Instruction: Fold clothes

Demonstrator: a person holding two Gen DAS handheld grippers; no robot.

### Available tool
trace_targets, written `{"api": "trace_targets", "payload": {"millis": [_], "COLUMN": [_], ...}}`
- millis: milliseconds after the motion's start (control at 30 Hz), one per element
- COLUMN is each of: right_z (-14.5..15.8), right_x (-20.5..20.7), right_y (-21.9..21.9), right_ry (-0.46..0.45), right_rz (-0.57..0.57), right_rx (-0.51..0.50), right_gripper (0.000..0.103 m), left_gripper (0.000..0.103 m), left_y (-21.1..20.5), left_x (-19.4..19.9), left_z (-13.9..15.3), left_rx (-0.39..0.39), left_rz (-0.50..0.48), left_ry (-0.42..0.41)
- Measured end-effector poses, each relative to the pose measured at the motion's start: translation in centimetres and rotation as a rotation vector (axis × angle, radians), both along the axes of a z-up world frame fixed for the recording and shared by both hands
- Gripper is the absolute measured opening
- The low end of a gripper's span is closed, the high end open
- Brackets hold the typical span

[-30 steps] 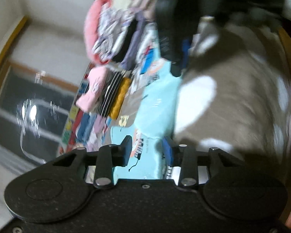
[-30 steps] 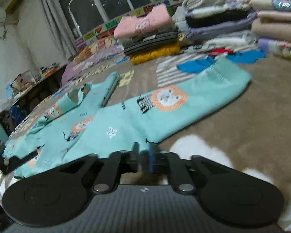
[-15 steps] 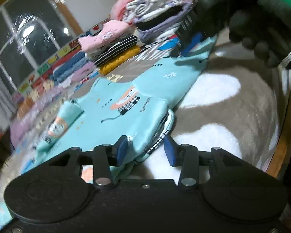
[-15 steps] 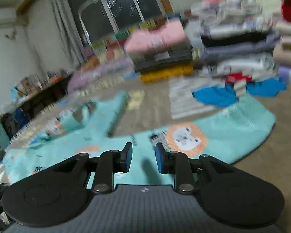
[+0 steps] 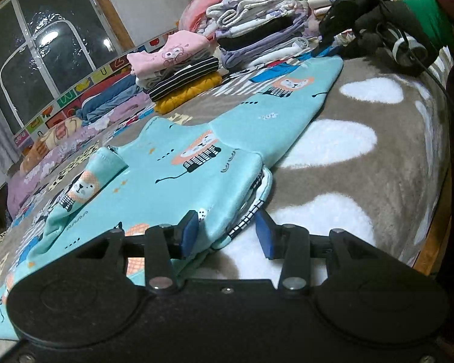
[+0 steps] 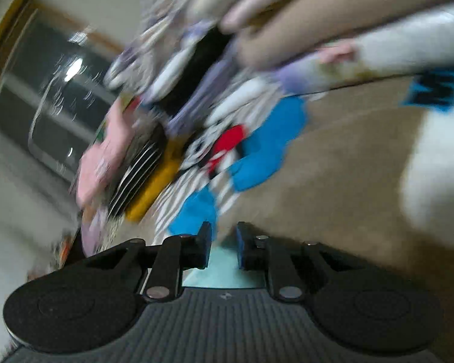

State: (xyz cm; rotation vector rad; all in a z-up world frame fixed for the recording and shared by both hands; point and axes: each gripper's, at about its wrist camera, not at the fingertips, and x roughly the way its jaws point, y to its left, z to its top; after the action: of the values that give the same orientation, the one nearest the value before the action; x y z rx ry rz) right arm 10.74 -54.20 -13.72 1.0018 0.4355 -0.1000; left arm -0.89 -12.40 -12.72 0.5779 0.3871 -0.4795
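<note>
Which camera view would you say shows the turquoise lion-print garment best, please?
The left wrist view: the turquoise garment lies sharp and spread across the brown blanket. The right wrist view is motion-blurred and shows only a turquoise sliver between its fingers.

We count one turquoise lion-print garment (image 5: 196, 163), spread on one brown blanket (image 5: 363, 181). White patches on blanket: three clear, near right (image 5: 333, 143). Lion prints on garment: we count three clear (image 5: 292, 83). Folded stacks: two at far side — small one topped pink (image 5: 178, 72), taller one to right (image 5: 257, 30). Tools: two, left tool (image 5: 227, 231) and right tool (image 6: 222, 242), two fingers each. Right view blurred; we cannot count its clothes.
</note>
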Motion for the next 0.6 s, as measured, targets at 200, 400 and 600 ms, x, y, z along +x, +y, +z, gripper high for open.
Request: {"api": "trace_targets", "payload": {"millis": [200,400,600], "right_z": [2.8,1.1,3.0], "right_x": [-0.5,1.2,-0.5], "right_y": [2.1,4.7,7.7], "right_ry": [-0.078,0.060,0.008], "right_rz": [0.017,0.090,0.039], "right_rx": [-0.125,-0.235,-0.321], "right_gripper": [0.030,0.001,0.038], "left_gripper": [0.040,0.040,0.047], "left_y": [-0.1,0.0,1.9], "left_x": [-0.2,-0.5,-1.0], "left_z": [0.0,0.2,1.7], "left_rx": [0.006,0.016,-0.040], "left_rz": [0.006,0.002,-0.015], "left_ry": [-0.005,-0.004,0.023]}}
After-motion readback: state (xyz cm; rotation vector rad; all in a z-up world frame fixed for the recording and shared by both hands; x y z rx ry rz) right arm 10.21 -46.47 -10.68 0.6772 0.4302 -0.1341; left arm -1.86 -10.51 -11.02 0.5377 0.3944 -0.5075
